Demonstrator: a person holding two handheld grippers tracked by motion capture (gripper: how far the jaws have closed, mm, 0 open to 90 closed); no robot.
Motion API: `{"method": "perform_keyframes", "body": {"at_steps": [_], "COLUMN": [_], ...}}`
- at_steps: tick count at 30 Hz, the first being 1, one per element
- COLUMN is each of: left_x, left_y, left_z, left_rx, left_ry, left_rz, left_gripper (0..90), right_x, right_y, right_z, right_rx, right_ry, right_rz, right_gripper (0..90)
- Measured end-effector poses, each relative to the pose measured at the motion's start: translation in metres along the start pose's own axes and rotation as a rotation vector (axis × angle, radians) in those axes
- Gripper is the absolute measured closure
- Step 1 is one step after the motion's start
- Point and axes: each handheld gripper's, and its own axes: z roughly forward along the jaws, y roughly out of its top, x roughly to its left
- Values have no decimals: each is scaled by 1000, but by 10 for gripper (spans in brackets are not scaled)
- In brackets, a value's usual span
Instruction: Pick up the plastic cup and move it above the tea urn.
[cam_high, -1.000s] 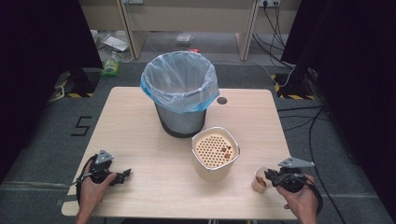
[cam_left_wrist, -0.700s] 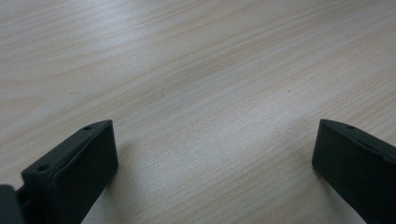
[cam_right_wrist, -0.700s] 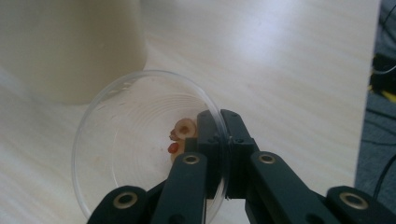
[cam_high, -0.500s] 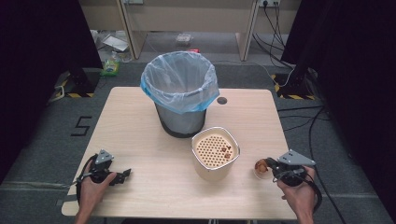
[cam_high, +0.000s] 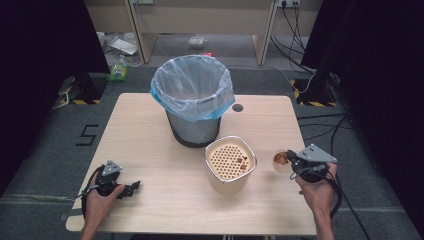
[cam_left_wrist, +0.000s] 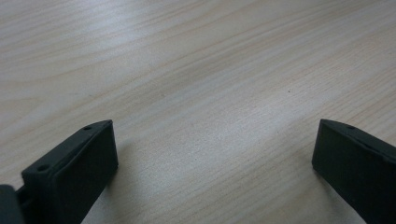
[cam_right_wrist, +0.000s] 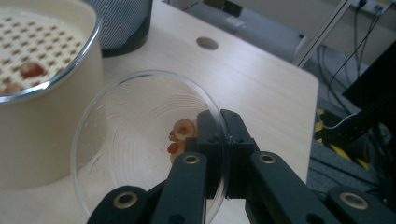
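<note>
A clear dish (cam_right_wrist: 140, 140) holding food scraps (cam_right_wrist: 180, 135) is being gripped by its rim in the right gripper (cam_high: 291, 161) at the frame's right, beside the strainer pot (cam_high: 230, 163). The left gripper (cam_high: 131, 188), lower left, is being kept wide open over the table (cam_high: 150, 145).

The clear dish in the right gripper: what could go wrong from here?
The right gripper pinches the clear dish only at its rim, so it might slip or tip. The food pieces could slide out onto the table before reaching the strainer container.
</note>
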Motion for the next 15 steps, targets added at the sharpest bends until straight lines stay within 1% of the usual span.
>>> {"method": "perform_keyframes", "body": {"at_steps": [2, 4, 8, 10, 13, 15], "left_x": [0, 0, 0, 0, 0, 0], "left_y": [0, 0, 0, 0, 0, 0], "left_z": [0, 0, 0, 0, 0, 0], "left_rx": [0, 0, 0, 0, 0, 0], "left_ry": [0, 0, 0, 0, 0, 0], "left_rz": [0, 0, -2, -2, -2, -2], "left_gripper": [0, 0, 0, 0, 0, 0], "right_x": [-1, -2, -3, -3, -1, 2], "right_y": [8, 15, 30, 36, 46, 50], "right_z": [2, 5, 8, 9, 11, 13], "right_rx": [-24, -35, -81, -95, -116, -132], "right_ry": [-10, -17, -48, -51, -66, -65], "right_rz": [-11, -15, -35, -44, -63, -70], "right_gripper": [880, 880, 881, 881, 880, 881]}}
